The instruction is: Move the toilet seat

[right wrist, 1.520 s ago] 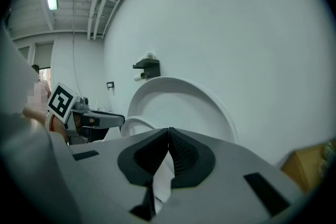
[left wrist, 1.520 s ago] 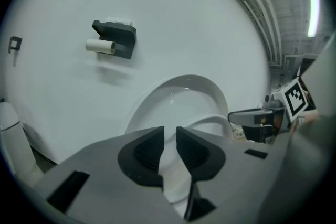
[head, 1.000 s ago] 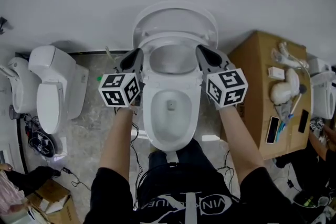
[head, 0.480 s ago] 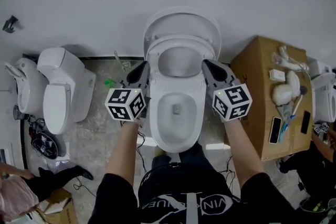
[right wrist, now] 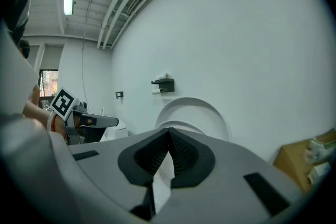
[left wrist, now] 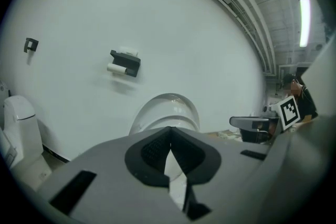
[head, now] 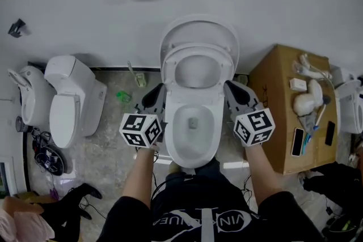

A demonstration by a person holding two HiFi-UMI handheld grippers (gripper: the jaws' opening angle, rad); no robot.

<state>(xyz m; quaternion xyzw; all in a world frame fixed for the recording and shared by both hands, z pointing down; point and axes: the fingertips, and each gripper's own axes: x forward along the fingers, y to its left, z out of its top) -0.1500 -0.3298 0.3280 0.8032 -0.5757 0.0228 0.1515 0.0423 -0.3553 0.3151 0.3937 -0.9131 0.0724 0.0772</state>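
Flanking toilet bowl [head: 173, 128], left gripper [head: 155, 97] and right gripper [head: 235, 92] are hovering, jaws of both pressed fully together, gripping nothing. Toilet seat [head: 172, 68] is standing raised against lid [head: 198, 25] at far end. Probably between contacts; next move calls for tips reaching seat rim.

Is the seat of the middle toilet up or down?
Up: the seat ring leans against the raised lid, leaving the bowl rim bare.

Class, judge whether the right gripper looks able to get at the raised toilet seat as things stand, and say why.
Probably yes. The right gripper sits beside the bowl, just short of the raised toilet seat, with nothing between them. Its jaws are shut, so they must open first.
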